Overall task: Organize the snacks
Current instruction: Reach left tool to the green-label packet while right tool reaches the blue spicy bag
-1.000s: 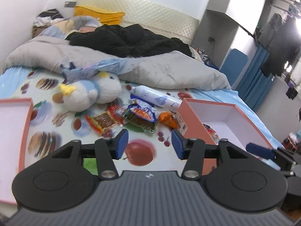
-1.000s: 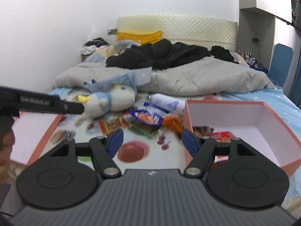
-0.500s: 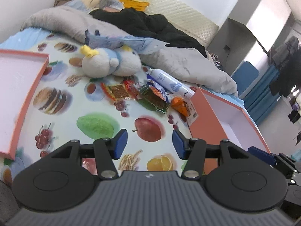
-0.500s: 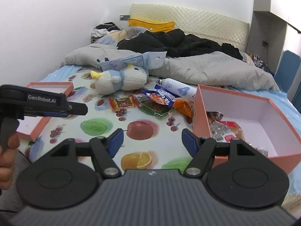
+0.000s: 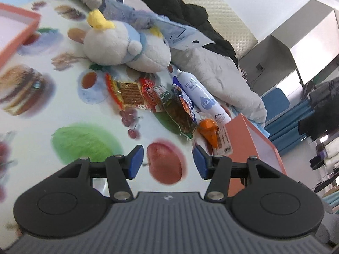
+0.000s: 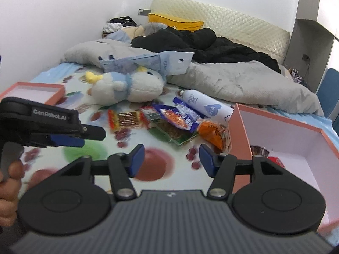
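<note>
Snack packets clustered mid-bed on fruit-print sheet (image 6: pixel 89 154): red-edged cracker pack (image 6: pixel 125 121) at left, green-and-brown pack (image 6: pixel 169 132) in centre, blue pack (image 6: pixel 178 119) overlapping its far side, orange pack (image 6: pixel 214 134) at right, touching the near-left wall of the open pink box (image 6: pixel 239 135). More packets inside the box (image 6: pixel 267 155), partly hidden behind right gripper. White spray bottle (image 6: pixel 204 106) lying just beyond the cluster, its base near the box corner. Plush toy (image 6: pixel 127 87) on its side beyond and left of the snacks, blue card-backed package (image 6: pixel 161 63) resting over it. Pink box lid (image 6: pixel 31 92) at far left. Grey duvet (image 6: pixel 243 82) and black garment (image 6: pixel 201 42) further back, toward the headboard. Left gripper (image 5: pixel 167 163) spread wide, empty, above red apple print, orange pack (image 5: pixel 209 130) just beyond its right fingertip. Right gripper (image 6: pixel 171 162) likewise wide and empty, short of the cluster. Left gripper seen side-on at left in right wrist view (image 6: pixel 70 136), held in hand (image 6: pixel 9 182).
</note>
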{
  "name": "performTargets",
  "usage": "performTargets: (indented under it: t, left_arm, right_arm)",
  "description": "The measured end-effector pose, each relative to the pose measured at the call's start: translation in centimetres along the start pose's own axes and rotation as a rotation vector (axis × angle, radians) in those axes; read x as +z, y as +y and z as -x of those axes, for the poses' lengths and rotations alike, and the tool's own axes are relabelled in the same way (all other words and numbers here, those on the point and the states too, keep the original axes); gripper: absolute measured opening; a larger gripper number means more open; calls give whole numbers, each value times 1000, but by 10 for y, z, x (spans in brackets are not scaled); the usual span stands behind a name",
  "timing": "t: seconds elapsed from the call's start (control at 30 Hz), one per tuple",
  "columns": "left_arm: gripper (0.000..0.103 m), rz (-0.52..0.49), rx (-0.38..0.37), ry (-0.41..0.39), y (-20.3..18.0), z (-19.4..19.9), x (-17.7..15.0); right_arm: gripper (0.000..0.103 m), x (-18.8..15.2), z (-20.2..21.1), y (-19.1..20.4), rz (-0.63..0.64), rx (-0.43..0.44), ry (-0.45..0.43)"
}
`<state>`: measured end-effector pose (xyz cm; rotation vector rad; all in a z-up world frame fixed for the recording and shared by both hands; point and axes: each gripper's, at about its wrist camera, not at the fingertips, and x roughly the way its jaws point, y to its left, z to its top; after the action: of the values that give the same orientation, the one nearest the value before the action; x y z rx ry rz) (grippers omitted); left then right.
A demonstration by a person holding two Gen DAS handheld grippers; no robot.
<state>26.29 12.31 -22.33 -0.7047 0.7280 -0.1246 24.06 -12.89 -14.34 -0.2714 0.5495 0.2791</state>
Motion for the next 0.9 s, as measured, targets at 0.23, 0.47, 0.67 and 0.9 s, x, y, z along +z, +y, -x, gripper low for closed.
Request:
performTargets:
  t: [0.23, 0.47, 0.67, 0.9]
  left_arm:
    - [51, 49, -76, 36, 16, -67, 20]
    - [47, 111, -144, 73, 22, -122, 30]
    - [47, 107, -169, 88, 17, -157, 37]
    - [41, 124, -173, 114, 18, -189, 38]
  right_arm:
    - [50, 2, -62, -3, 13, -23, 39]
    - [44, 7, -111, 4, 109, -66, 65]
    - [39, 11, -147, 0, 153, -79, 107]
    - [39, 14, -173, 5, 254, -90, 133]
